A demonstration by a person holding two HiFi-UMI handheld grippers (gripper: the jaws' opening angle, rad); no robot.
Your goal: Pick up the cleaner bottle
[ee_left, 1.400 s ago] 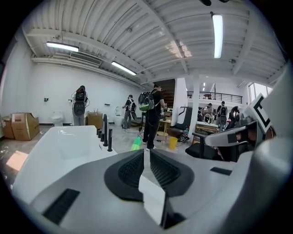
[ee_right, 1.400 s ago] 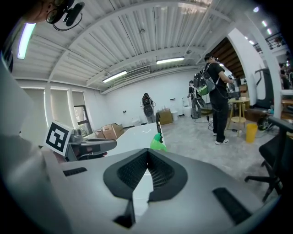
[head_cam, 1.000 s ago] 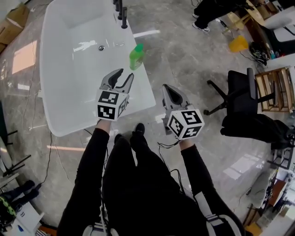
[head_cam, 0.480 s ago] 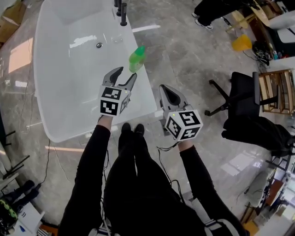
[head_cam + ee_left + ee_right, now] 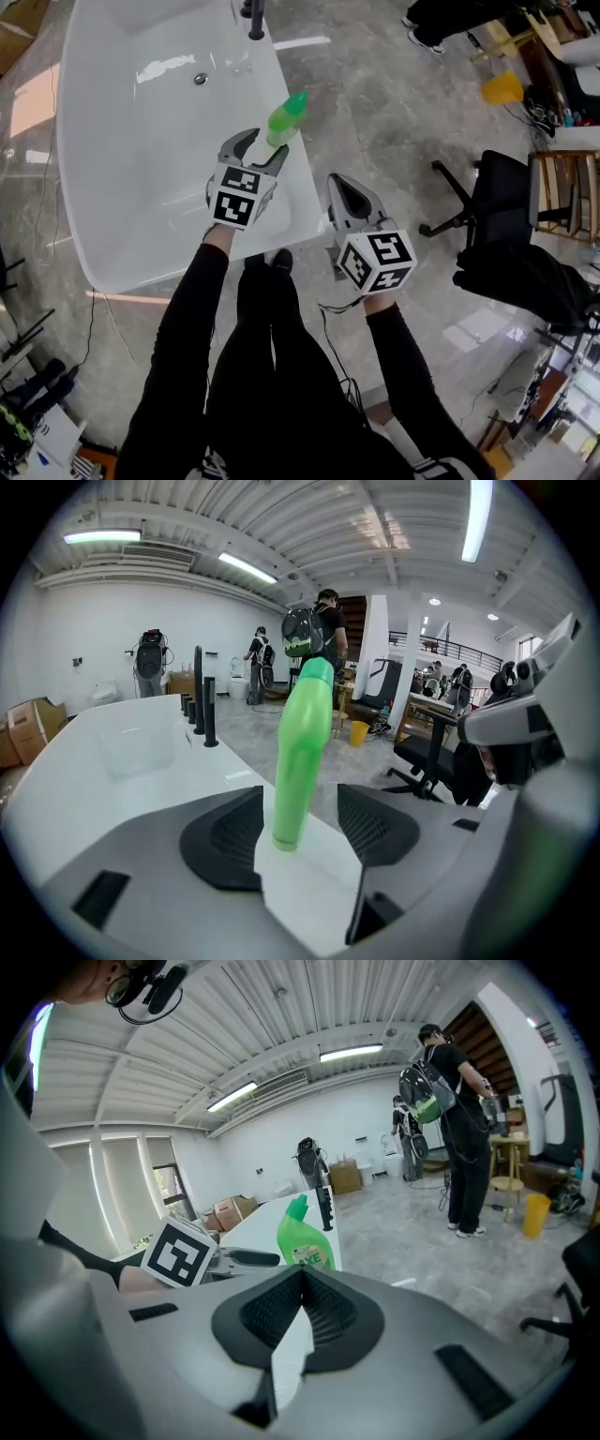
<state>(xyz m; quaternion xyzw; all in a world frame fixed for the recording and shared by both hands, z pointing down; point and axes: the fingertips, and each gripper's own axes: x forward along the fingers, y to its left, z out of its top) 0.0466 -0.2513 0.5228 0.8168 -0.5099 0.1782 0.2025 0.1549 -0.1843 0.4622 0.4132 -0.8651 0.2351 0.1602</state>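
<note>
The green cleaner bottle (image 5: 286,116) stands upright on the right rim of the white basin (image 5: 122,169). My left gripper (image 5: 262,148) is just short of it, and its jaws are opening. In the left gripper view the bottle (image 5: 300,752) rises in the gap between the two dark pads (image 5: 230,841), with neither pad pressing on it. My right gripper (image 5: 339,187) hangs off the basin's right edge over the floor, jaws shut with nothing in them. In the right gripper view the bottle (image 5: 306,1237) stands ahead, beyond the closed tips of the right gripper (image 5: 302,1279).
Black tap posts (image 5: 253,19) stand at the basin's far end, and a drain (image 5: 200,80) sits in its bowl. A black office chair (image 5: 492,187) and a yellow bucket (image 5: 503,87) are on the marble floor to the right. People stand in the background.
Both grippers have moved forward and lower. The left one has closed in on the bottle and its jaws have spread wider. The right one stays shut.
</note>
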